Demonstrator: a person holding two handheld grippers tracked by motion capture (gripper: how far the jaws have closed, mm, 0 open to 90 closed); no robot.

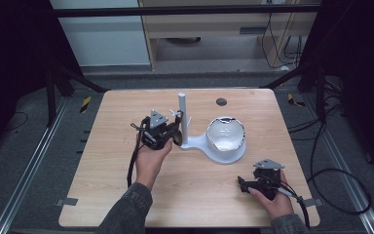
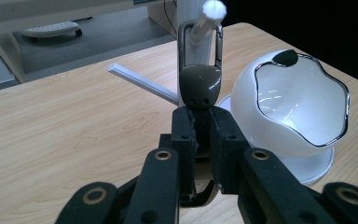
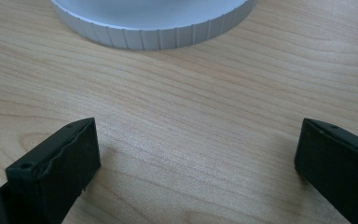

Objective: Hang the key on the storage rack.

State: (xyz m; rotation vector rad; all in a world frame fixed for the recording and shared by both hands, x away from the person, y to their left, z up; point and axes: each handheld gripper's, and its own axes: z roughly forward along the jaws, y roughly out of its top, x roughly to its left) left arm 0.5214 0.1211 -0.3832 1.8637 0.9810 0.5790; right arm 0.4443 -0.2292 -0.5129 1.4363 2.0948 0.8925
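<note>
Nearest the high camera, two sleeved forearms come in over the desk (image 1: pixel 126 195). At near right, the right hand-held gripper (image 1: pixel 246 184) rests low on the wood, pointing left. At centre left, the left hand-held gripper (image 1: pixel 177 135) reaches right to a white stand (image 1: pixel 183 119), an upright post on a flat base with short pegs sticking out of it. Just right of the post, on the same base, sits a white bowl (image 1: pixel 226 139) with a wavy chrome rim; its inside looks bare and glossy. A small dark disc (image 1: pixel 221 102) lies on the far part of the desk.

From the left gripper view, the left hand-held gripper (image 2: pixel 203 126) has its jaws closed tight on a brown carabiner keyring (image 2: pixel 200 84), whose metal loop is threaded over a white peg (image 2: pixel 207 21) of the stand. The bowl (image 2: pixel 261 116) stands just right of it, holding nothing I can make out.

From the right gripper view, the right hand-held gripper (image 3: pixel 196 158) has its jaws spread wide with bare wood between them; the ribbed edge of the white base (image 3: pixel 158 35) lies farther off.
</note>
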